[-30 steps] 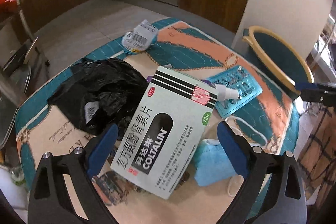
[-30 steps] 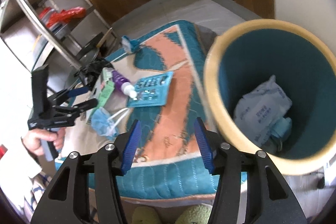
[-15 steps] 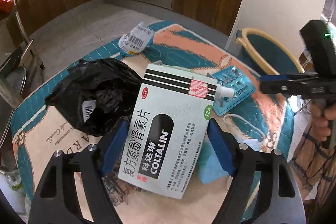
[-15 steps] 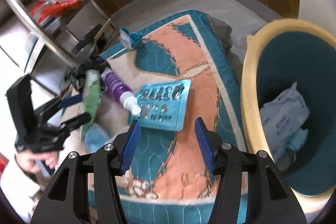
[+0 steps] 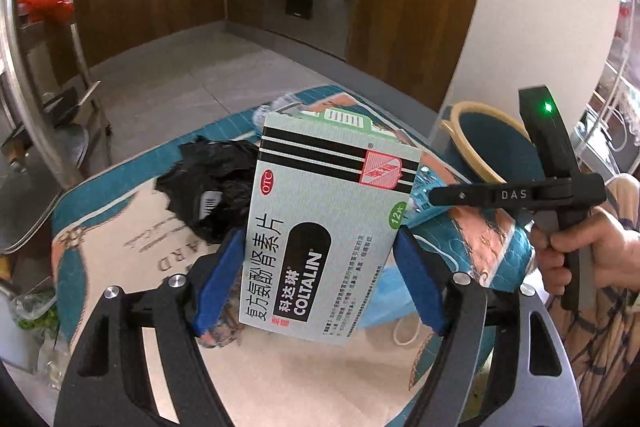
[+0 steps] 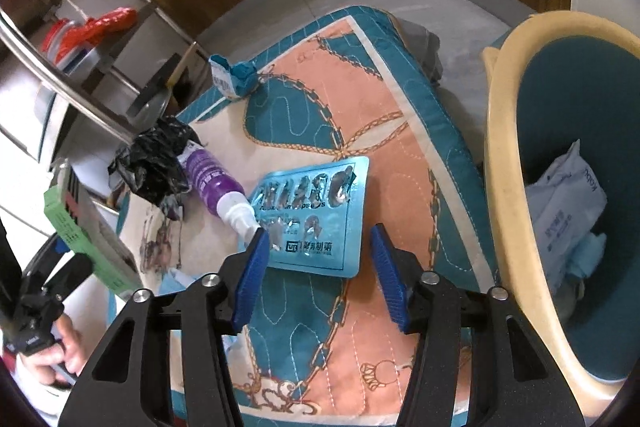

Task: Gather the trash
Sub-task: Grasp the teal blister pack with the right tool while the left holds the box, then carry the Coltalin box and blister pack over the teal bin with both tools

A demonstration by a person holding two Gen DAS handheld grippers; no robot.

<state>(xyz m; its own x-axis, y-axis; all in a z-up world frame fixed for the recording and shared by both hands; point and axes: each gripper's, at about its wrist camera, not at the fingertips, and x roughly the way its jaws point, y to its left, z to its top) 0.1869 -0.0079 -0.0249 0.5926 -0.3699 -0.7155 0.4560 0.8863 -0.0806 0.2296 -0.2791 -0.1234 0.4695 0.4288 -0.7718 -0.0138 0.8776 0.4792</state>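
My left gripper is shut on a grey-green Coltalin medicine box and holds it upright above the cloth; the box also shows at the left of the right wrist view. My right gripper hovers low over the near edge of a blue blister pack that lies flat. Its jaws are closing, the pack's near edge sits between them, and the pads do not press on it. A purple spray bottle lies touching the pack's left side. The teal bin with a cream rim stands to the right, holding a white packet.
A crumpled black bag lies behind the lifted box, and a blue face mask lies under it. A crushed blue-and-white packet sits at the far edge of the quilted cloth. Metal shelving stands to the left.
My left gripper closed on the medicine box and raised it off the cloth. My right gripper swung from the bin over to the blister pack, sank, and its jaws narrowed.
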